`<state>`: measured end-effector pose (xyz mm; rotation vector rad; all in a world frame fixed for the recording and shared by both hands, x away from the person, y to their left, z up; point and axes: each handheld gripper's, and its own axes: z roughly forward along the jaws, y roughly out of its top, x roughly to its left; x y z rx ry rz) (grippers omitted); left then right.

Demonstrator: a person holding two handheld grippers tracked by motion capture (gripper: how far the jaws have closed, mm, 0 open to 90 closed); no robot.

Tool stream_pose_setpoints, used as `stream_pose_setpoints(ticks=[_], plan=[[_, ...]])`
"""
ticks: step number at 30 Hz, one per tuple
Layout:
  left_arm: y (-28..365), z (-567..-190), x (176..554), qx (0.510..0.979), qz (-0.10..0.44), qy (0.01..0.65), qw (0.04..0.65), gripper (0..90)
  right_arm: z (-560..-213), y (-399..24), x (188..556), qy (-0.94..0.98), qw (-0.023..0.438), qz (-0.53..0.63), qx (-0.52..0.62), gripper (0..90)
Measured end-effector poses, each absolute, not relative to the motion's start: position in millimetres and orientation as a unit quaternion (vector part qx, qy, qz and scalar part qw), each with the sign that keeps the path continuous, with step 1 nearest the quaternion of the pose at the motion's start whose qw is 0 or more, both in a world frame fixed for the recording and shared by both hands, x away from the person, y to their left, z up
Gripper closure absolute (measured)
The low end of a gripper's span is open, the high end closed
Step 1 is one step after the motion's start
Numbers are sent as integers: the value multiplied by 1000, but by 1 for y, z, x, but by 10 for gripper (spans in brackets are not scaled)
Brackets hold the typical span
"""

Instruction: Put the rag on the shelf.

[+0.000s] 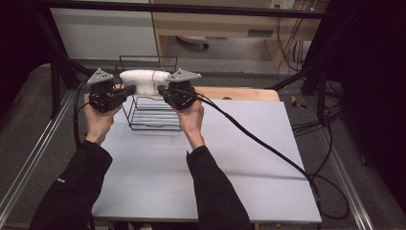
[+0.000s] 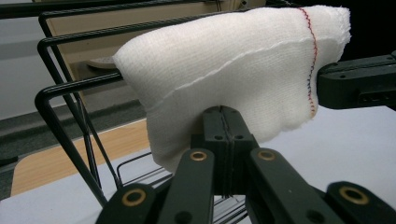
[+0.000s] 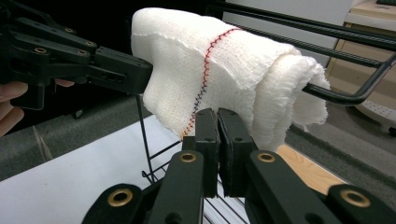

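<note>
Forearms in dark sleeves rise from the bottom of the high view, hands level in the upper left of the frame. The left gripper [image 1: 125, 91] and right gripper [image 1: 162, 91] point inward, each closed on the hanging edge of the white cloth [image 1: 143, 79]. That cloth drapes over the top rail of the black wire rack [image 1: 152, 115] between them, at the table's [image 1: 239, 158] far edge.

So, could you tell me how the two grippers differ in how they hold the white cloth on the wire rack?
The left gripper pinches the white cloth at its plain end; the right gripper pinches beside the red stitched seam. In the high view, the left gripper sits at the wire rack's left, the right gripper at its right. Both jaws are shut on the cloth's lower edge.
</note>
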<state>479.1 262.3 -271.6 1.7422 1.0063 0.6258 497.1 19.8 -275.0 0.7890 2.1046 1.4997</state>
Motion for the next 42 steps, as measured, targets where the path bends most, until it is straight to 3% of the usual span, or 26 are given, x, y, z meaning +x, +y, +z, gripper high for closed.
stream_pose_setpoints(ticks=[4,10,22,30,35,42], plan=[[265,-270,475,718,255,411,501,892,-272,19,492,760,218,545,278,833],[272,-269,463,724,249,405,501,790,-262,8,481,758,200,557,275,679],[275,-298,437,755,233,381,480,376,-271,-27,461,780,164,532,286,312],[274,-329,426,772,215,377,465,211,-292,-71,452,777,153,526,310,103],[272,-347,420,776,212,377,459,104,-309,-103,446,767,152,527,331,35],[270,-371,408,782,196,372,460,76,-333,-148,431,760,151,533,340,9]])
